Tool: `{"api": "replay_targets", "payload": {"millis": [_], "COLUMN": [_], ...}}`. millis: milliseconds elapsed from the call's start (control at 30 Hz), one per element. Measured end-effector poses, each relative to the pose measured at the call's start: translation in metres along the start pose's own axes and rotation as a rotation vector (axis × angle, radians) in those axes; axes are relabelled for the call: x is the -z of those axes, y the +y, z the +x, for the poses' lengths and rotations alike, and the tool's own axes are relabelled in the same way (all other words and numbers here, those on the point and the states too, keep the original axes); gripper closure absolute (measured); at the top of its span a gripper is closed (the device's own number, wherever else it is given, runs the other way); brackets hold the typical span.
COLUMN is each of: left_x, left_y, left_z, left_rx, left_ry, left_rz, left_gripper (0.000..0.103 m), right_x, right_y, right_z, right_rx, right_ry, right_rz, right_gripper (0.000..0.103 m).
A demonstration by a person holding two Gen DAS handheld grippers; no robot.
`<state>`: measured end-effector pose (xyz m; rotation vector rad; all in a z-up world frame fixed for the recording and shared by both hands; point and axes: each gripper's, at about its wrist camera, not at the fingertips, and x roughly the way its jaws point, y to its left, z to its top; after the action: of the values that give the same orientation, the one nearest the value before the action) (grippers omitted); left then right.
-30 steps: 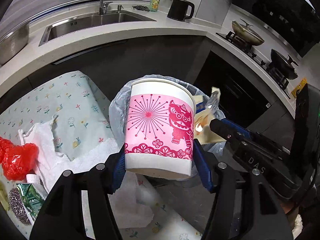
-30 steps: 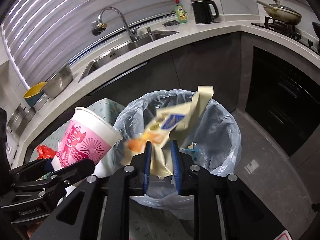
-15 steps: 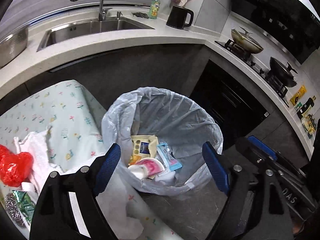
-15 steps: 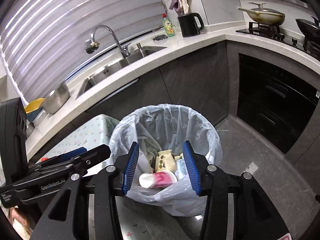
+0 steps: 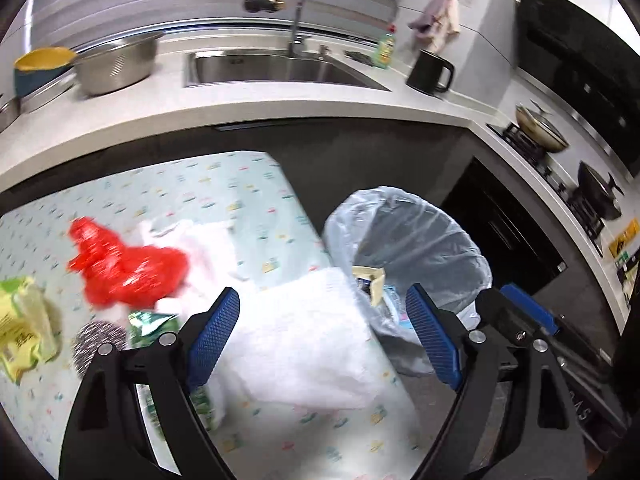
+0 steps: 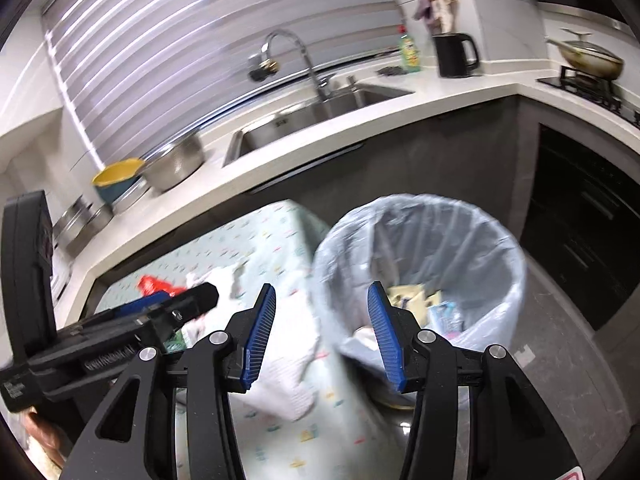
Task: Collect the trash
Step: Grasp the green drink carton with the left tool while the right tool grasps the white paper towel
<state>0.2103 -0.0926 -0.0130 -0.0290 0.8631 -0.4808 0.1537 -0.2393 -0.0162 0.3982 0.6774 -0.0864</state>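
My left gripper point(image 5: 322, 338) is open and empty above crumpled white tissue point(image 5: 308, 344) on the table. A red plastic bag point(image 5: 128, 266), a green wrapper point(image 5: 154, 324), a steel scourer point(image 5: 94, 340) and a yellow-green packet point(image 5: 22, 324) lie to its left. The lined trash bin point(image 5: 416, 240) stands to the right with wrappers point(image 5: 372, 280) inside. My right gripper point(image 6: 322, 336) is open and empty over the table edge beside the bin point(image 6: 424, 256). The left gripper point(image 6: 120, 344) shows at the right wrist view's left.
The table has a floral cloth point(image 5: 224, 192). Behind runs a counter point(image 5: 280, 104) with sink point(image 5: 276, 68), steel bowl point(image 5: 116, 64), yellow bowl point(image 5: 40, 66) and black kettle point(image 5: 430, 72). Pans point(image 5: 540, 132) sit on the stove at right.
One second ago the left gripper held a pink cup and the right a yellow wrapper; both were dropped in the bin. Both grippers have since swung left toward the table.
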Motion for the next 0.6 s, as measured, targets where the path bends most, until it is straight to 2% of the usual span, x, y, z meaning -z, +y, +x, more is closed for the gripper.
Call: {"api": "replay_targets", "payload": {"millis": [133,300,600], "left_x": [0.012,0.031,0.070], "left_y": [0.030,0.068,0.112], "left_z": [-0.016,-0.020,-0.011], "left_rx": [-0.068,-0.105,-0.156], "left_ry": [-0.018,0.014,0.084], "left_rz": [-0.039,-0.105,-0.211], "left_gripper": [0.018,0.016,0.016], "right_x": [0.017,0.036,0.059], "right_y": [0.025,0.046,0.051], "right_z": [0.012,0.033,0.070], "right_rx": [-0.025,-0.036,-0.001], "right_ry": [0.047,0.102,0.172], "right_rz": [-0.029,-0.054,-0.051], "right_gripper": [0.056,0.056,0.056]}}
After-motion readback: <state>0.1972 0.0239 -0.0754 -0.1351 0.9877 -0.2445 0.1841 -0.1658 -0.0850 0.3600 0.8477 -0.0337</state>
